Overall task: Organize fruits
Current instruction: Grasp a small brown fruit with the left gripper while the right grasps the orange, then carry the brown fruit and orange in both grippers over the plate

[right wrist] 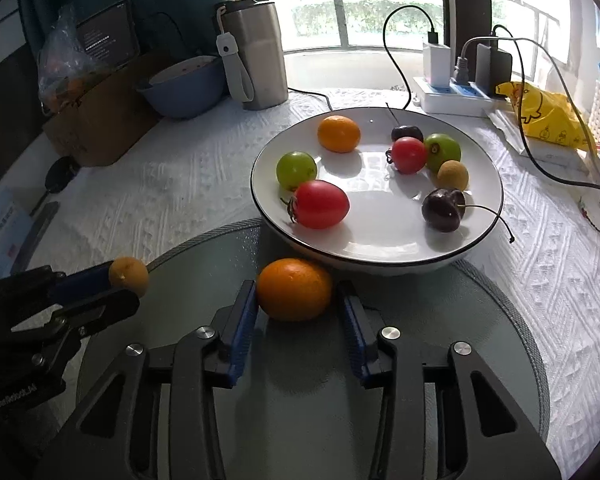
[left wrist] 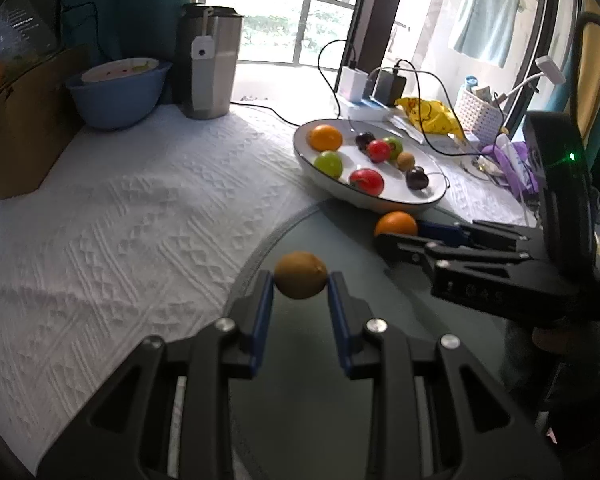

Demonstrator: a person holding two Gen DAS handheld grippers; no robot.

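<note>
My left gripper (left wrist: 300, 278) is shut on a small brown round fruit (left wrist: 301, 275), held above a dark round glass disc (left wrist: 320, 360). The right wrist view shows this fruit (right wrist: 129, 276) at the left gripper (right wrist: 128, 286). My right gripper (right wrist: 298, 286) straddles a small orange (right wrist: 294, 289) that rests on the disc (right wrist: 308, 400) against the white plate (right wrist: 380, 264). Its left pad touches the orange; a slim gap shows at the right pad. The plate (left wrist: 396, 196) holds several fruits: an orange, green ones, red tomatoes, dark cherries, a brown one.
Behind the plate lie a power strip (right wrist: 452, 98) with chargers and trailing cables, a yellow bag (right wrist: 548, 116) and a white basket (left wrist: 478, 114). A steel tumbler (right wrist: 256, 60), a blue bowl (right wrist: 184, 92) and a cardboard box (right wrist: 100, 128) stand at the back left on the white cloth.
</note>
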